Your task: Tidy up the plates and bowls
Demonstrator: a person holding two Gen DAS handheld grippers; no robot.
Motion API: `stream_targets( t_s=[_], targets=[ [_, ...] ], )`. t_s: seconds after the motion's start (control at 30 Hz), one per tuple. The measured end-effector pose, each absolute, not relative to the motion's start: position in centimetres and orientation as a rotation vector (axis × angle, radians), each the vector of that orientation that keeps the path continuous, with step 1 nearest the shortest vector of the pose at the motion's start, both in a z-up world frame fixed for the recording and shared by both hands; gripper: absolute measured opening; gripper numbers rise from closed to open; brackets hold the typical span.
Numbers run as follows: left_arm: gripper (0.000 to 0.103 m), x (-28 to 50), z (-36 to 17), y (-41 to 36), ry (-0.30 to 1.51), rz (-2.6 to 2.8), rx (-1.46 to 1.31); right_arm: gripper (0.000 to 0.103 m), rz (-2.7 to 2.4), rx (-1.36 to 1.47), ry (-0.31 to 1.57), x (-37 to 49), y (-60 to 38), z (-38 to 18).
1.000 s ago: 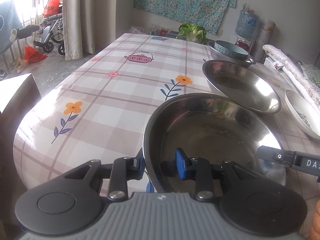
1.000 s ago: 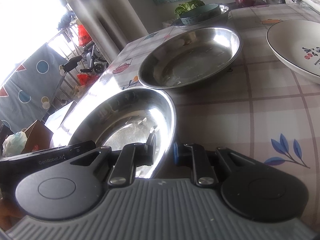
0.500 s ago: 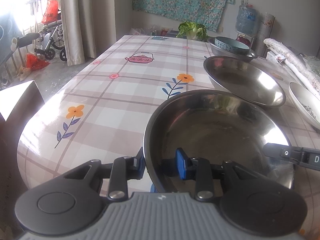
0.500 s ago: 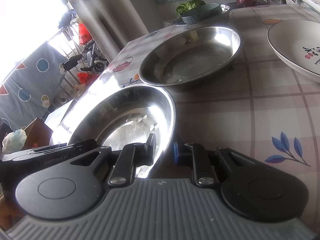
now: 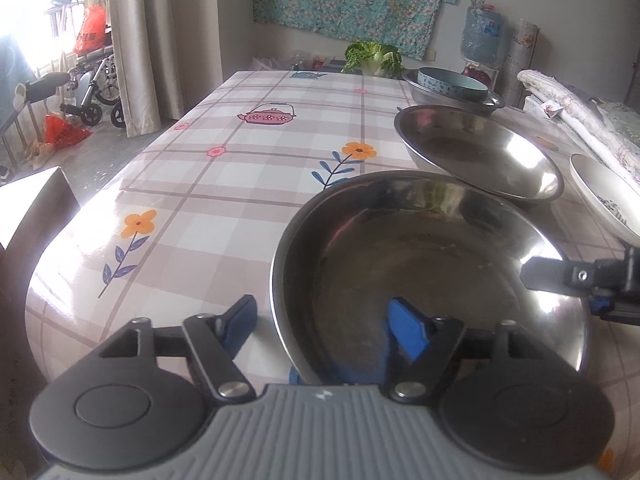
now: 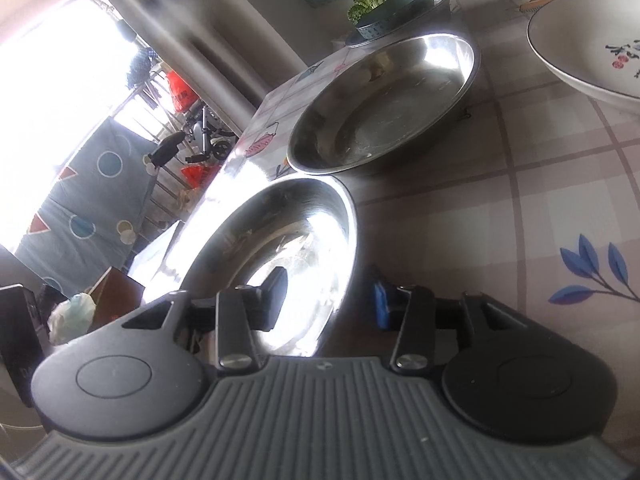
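Observation:
A steel bowl [image 5: 432, 276] sits on the table's near end. My left gripper [image 5: 324, 326] is open, its fingers straddling the bowl's near-left rim without touching it. My right gripper [image 6: 330, 300] is open too, its fingers straddling the same bowl's [image 6: 280, 240] right rim; it also shows in the left wrist view [image 5: 584, 284]. A second steel bowl [image 5: 480, 152] [image 6: 388, 104] sits just beyond. A white patterned plate [image 5: 600, 192] [image 6: 588, 36] lies to the right. A blue-green bowl [image 5: 452, 84] rests in a steel basin at the far end.
The table has a checked flower-print cloth [image 5: 240, 168]. A green cabbage [image 5: 372, 58] stands at the far end. A rolled cloth [image 5: 580, 120] lies along the right side. A wheelchair [image 5: 96, 92] and curtain are off the left side.
Both grippers have opened and let go of the near steel bowl's rim. The bowl now rests on the table.

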State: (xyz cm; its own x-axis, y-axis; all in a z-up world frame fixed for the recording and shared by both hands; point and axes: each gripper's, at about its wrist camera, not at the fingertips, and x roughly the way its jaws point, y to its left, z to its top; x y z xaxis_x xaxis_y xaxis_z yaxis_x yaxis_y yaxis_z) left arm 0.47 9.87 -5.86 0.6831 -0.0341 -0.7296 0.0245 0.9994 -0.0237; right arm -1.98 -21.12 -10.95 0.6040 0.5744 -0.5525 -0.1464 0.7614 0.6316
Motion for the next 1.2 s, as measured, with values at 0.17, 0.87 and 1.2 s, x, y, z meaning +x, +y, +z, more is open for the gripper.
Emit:
stream_targets(
  t_s=[0.17, 0.87, 1.2],
  targets=[
    [0.099, 0.3, -6.1, 10.1, 0.81, -0.054, -0.042, 0.078, 0.485, 0.616, 0.813, -2.1, -20.8, -10.9],
    [0.103, -0.1, -6.2, 10.9, 0.814, -0.14, -0.06, 0.102, 0.533, 0.678, 0.807, -1.7, -20.6, -11.2],
    [0.103, -0.2, -6.3, 10.4, 0.82, -0.143, -0.022, 0.102, 0.53, 0.695, 0.806, -1.9, -20.8, -11.3]
  ],
)
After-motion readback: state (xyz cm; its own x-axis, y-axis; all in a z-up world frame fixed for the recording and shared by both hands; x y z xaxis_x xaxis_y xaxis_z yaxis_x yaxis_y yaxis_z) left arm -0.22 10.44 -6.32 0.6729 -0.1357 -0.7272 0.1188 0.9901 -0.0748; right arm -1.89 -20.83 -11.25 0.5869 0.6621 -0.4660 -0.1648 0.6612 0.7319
